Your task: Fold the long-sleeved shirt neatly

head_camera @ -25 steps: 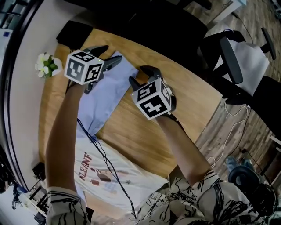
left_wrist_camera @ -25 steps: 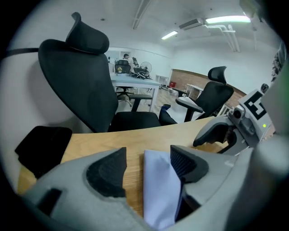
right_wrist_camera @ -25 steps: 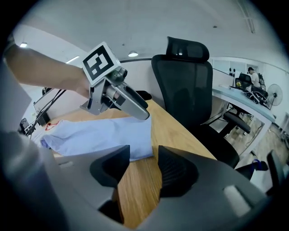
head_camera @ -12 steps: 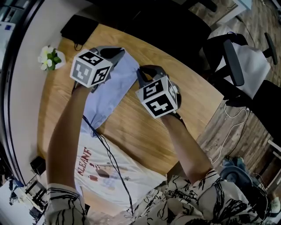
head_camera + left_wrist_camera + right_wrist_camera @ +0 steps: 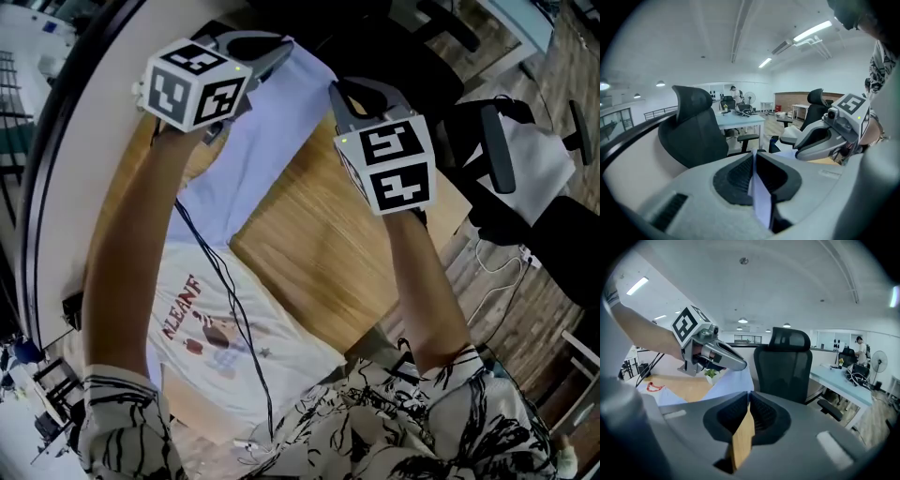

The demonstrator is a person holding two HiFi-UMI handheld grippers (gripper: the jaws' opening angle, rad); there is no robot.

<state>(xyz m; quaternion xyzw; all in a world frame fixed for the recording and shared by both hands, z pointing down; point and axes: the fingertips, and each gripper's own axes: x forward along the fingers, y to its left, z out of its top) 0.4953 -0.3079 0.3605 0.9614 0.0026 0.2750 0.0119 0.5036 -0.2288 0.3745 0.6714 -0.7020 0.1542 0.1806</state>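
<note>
we see both claws raised over the wooden table (image 5: 319, 248), holding the pale blue long-sleeved shirt (image 5: 246, 155) up by its far edge

the left claw (image 5: 277, 47) is clenched on that edge: in the left gripper view its two ribbed pads (image 5: 738, 176) meet, with a thin fold of pale cloth pinched between them and hanging out below the tips

the right claw (image 5: 343, 94) has jaws that have just been closing, and they stand together. in the right gripper view the shirt's edge runs down from the left claw straight to the spot where the tips meet, so we read this claw as grasping the cloth at its very rim. the slit below the tips shows only the wood of the table

the two claws are near each other, and in the head view the left one sits higher in the picture than the right. a short stretch of the shirt's edge spans the space between them. from there the shirt slopes down toward the person, and its lower part lies on the left side of the table

just past that lower end, at the near edge of the table, a white t-shirt (image 5: 225, 328) lies flat, with red lettering and a small picture on it. a black cable (image 5: 214, 281) runs along the left forearm and across this t-shirt

a black office chair (image 5: 782, 364) stands beyond the table, and a small potted plant (image 5: 710, 374) shows under the left claw in the right gripper view
</note>
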